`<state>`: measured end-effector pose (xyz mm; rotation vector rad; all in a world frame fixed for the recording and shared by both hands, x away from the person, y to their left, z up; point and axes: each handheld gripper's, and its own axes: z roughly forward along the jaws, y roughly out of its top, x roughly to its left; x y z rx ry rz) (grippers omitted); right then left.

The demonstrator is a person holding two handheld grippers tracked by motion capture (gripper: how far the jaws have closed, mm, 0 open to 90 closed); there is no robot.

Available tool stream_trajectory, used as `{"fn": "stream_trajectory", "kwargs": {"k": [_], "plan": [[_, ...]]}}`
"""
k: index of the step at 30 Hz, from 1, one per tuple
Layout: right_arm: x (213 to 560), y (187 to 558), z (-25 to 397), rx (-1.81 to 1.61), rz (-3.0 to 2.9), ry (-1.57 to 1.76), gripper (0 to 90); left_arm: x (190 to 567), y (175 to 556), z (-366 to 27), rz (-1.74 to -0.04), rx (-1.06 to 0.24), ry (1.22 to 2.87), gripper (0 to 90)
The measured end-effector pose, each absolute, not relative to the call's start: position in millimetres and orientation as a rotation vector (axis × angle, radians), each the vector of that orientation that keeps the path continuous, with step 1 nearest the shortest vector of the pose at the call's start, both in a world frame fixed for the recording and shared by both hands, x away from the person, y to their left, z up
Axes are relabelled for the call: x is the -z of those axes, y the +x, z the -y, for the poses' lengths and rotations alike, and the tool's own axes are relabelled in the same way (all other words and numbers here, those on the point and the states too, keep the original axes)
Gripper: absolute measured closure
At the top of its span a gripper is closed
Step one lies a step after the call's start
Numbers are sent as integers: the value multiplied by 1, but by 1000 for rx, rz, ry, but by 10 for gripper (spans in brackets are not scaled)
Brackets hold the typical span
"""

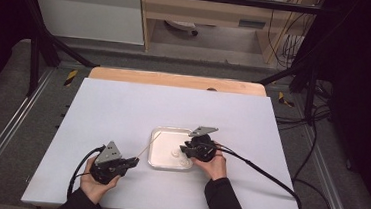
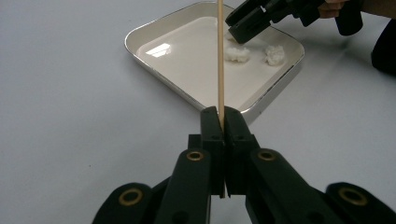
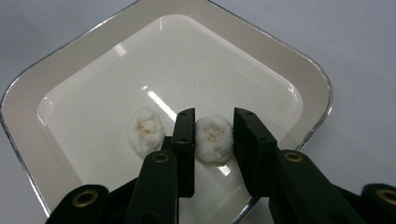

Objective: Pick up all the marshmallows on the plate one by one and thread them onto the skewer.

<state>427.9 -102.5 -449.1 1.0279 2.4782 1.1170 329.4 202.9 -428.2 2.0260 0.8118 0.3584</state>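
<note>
A shallow white square tray point(image 1: 153, 147) sits near the front middle of the white table. Two white fluffy lumps lie in it. My right gripper point(image 3: 215, 116) is open and straddles one lump point(image 3: 213, 137); its left jaw touches the lump and a small gap shows at the right jaw. The other lump point(image 3: 145, 130) lies just to the left. My left gripper point(image 2: 220, 112) is shut on a thin wooden skewer point(image 2: 220, 60), which points out over the tray point(image 2: 187, 60). In the high view the left gripper point(image 1: 135, 161) sits left of the tray and the right gripper point(image 1: 184, 148) is over it.
The white tabletop point(image 1: 123, 109) spreads wide around the tray, with a wooden edge point(image 1: 175, 80) at the back. Black cables point(image 1: 263, 173) trail from the grippers off to the right. Black frame legs point(image 1: 37, 47) stand beyond the table's far corners.
</note>
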Motion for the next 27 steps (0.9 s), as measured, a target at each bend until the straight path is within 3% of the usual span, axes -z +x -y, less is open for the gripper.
{"fn": "stream_trajectory", "kwargs": {"k": [27], "plan": [[377, 401, 127, -1623, -2322, 995, 744, 428, 326, -197, -793, -363, 2004, 885]]}}
